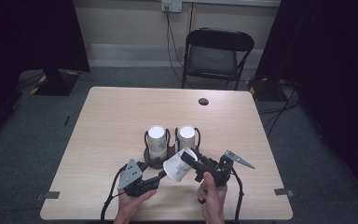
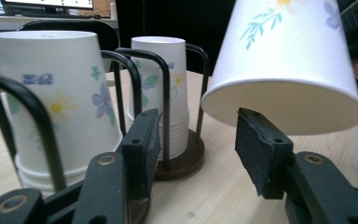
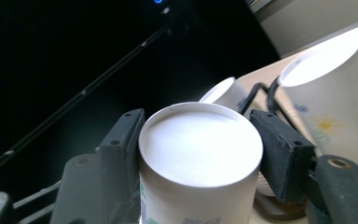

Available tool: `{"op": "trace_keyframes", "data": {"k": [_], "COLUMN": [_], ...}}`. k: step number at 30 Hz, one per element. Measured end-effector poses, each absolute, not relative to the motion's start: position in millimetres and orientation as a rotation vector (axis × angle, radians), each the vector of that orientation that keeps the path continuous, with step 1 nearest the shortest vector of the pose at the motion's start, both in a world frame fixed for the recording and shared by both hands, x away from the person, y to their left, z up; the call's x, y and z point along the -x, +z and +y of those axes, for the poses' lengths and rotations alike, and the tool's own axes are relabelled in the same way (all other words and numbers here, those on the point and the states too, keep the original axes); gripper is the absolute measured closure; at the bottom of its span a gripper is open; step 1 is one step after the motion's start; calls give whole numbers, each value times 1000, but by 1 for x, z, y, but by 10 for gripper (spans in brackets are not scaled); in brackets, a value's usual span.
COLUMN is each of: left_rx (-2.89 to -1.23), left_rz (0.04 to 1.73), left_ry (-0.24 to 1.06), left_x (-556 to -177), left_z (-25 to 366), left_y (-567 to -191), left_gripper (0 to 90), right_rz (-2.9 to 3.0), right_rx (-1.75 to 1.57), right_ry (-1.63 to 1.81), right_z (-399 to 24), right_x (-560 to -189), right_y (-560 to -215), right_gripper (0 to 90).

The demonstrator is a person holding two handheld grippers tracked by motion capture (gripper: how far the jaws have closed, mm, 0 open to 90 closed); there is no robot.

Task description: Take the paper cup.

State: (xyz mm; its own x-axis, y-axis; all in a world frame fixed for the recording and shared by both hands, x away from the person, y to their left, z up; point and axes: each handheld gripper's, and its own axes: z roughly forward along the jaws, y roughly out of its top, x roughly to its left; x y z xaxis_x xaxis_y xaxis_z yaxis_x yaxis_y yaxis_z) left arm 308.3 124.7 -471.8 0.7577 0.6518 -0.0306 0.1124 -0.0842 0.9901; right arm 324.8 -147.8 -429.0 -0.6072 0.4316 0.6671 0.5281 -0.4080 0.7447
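Two stacks of paper cups point(image 1: 157, 140) stand upside down in one wire holder point(image 1: 161, 161) on the bench point(image 1: 112, 116), while the right gripper point(image 1: 193, 161) clenches one tilted cup point(image 1: 179, 164) near the released left gripper point(image 1: 161, 176).

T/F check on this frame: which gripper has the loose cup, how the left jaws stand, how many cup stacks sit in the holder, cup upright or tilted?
1. The right gripper is shut on the loose paper cup. True.
2. The left gripper clamps that cup. False: its jaws stand apart below the rim.
3. The holder carries two upside-down cup stacks. True.
4. The held cup is upright. False: it is tilted.
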Motion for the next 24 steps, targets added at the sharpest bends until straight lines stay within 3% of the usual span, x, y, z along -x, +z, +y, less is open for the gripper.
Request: {"op": "trace_keyframes", "data": {"k": [15, 24], "left_rx": [-1564, -1563], "left_rz": [592, 571], "left_ry": [573, 581], "left_x": [-303, -301], "left_z": [112, 114], "left_y": [-462, -463], "left_gripper": [547, 749], "right_rz": [-1651, -1646], "right_rx": [1299, 1300], "right_ry": [-2085, -2044], "right_z": [-133, -134], "right_x": [-331, -334], "right_y": [-432, -436], "right_gripper": [372, 356]}}
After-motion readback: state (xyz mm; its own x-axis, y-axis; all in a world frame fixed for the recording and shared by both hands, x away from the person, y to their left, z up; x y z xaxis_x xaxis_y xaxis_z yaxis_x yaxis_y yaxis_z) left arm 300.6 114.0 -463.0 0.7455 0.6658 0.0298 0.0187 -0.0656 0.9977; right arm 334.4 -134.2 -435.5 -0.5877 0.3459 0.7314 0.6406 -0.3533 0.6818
